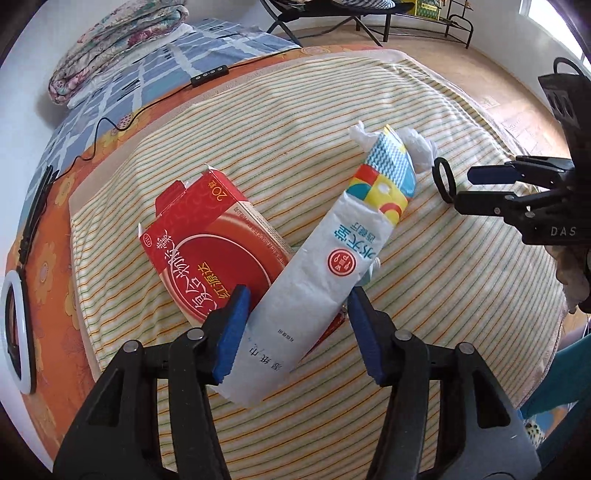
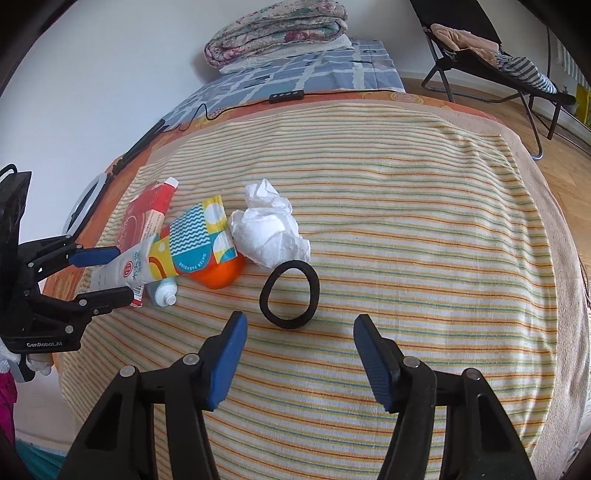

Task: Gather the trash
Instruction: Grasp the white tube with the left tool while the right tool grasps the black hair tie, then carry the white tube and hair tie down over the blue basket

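Observation:
A white paper packet with a colourful end (image 1: 325,266) lies slanted over a red carton (image 1: 210,251) on the striped blanket (image 1: 443,314). My left gripper (image 1: 295,328) is open, its blue pads either side of the packet's near end, without gripping it. My right gripper (image 2: 299,358) is open and empty, just short of a black hair tie (image 2: 290,293). A crumpled white tissue (image 2: 269,229) lies behind the hair tie. An orange object (image 2: 221,275) and a small white tube (image 2: 164,293) sit partly under the packet (image 2: 155,258). The carton shows in the right view (image 2: 144,218).
The blanket covers a table with an orange cloth (image 1: 55,229). A ring light (image 1: 16,332) and a black cable with a remote (image 1: 208,75) lie at the far side. A folded quilt (image 2: 277,33) rests on a bed; a folding chair (image 2: 491,62) stands on the wood floor.

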A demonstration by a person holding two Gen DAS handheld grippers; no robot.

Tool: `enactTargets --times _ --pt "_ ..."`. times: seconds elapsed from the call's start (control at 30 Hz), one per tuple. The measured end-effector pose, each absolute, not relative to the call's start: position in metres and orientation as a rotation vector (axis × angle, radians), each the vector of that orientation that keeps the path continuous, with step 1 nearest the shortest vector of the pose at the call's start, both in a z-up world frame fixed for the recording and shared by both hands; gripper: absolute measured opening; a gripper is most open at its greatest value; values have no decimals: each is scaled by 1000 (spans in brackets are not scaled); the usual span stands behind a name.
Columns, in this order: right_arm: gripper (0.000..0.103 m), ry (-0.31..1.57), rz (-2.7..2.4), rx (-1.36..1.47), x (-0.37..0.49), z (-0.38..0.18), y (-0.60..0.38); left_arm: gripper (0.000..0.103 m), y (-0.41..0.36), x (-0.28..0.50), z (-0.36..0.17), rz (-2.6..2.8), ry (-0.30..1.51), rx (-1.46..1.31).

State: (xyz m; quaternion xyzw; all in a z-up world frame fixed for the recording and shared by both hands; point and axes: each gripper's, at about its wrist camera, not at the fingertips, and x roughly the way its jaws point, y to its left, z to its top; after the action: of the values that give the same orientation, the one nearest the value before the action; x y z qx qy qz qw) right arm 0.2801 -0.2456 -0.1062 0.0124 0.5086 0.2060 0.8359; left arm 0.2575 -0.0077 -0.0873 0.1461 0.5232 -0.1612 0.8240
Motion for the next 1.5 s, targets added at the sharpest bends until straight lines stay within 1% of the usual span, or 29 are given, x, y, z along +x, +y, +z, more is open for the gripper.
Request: enactTargets --times 0.07,0.13,0.2,0.23,0.27,0.3,0.33,0.37,0.4,0.47,0.53,0.63,1.0,1.23,1.5 --pt "60 1076 430 9 283 -109 -242 45 -10 254 -86 -351 1102 310" --pt "58 1081 427 -4 287 -113 -238 33 -11 252 -84 -356 1099 297" --pt "56 1078 418 -18 288 -115 -234 28 -13 250 -82 -356 1092 295" --pt "55 1074 415 -26 289 -115 -233 23 -14 249 -81 -355 1088 293" --pt "54 1069 414 -39 289 -115 -230 21 -15 248 -80 -356 1086 286" --pt "50 1064 413 -56 289 -115 -228 20 -15 248 -79 -355 1084 279" --pt "42 1059 410 -78 290 -115 -225 18 -14 247 -79 -351 1082 272" --pt "38 1057 407 -97 290 -116 -223 17 -14 246 -78 -347 1078 265" --pt "33 1053 404 -111 289 -116 -222 13 -13 244 -76 -345 1074 259" --pt "25 1048 404 -122 288 -115 -223 12 -11 242 -73 -349 1071 233" --pt "13 1047 406 -124 287 -114 -225 12 -9 238 -70 -353 1070 210" --pt "9 1042 413 -110 281 -110 -230 12 -8 228 -66 -347 1062 214" --pt "8 981 454 -57 241 -68 -250 11 -7 181 -44 -313 1044 190" --pt "8 943 508 -29 192 -41 -256 11 0 136 -26 -286 1046 141" --pt "8 946 596 -36 124 -35 -250 11 5 66 -21 -267 1060 84"
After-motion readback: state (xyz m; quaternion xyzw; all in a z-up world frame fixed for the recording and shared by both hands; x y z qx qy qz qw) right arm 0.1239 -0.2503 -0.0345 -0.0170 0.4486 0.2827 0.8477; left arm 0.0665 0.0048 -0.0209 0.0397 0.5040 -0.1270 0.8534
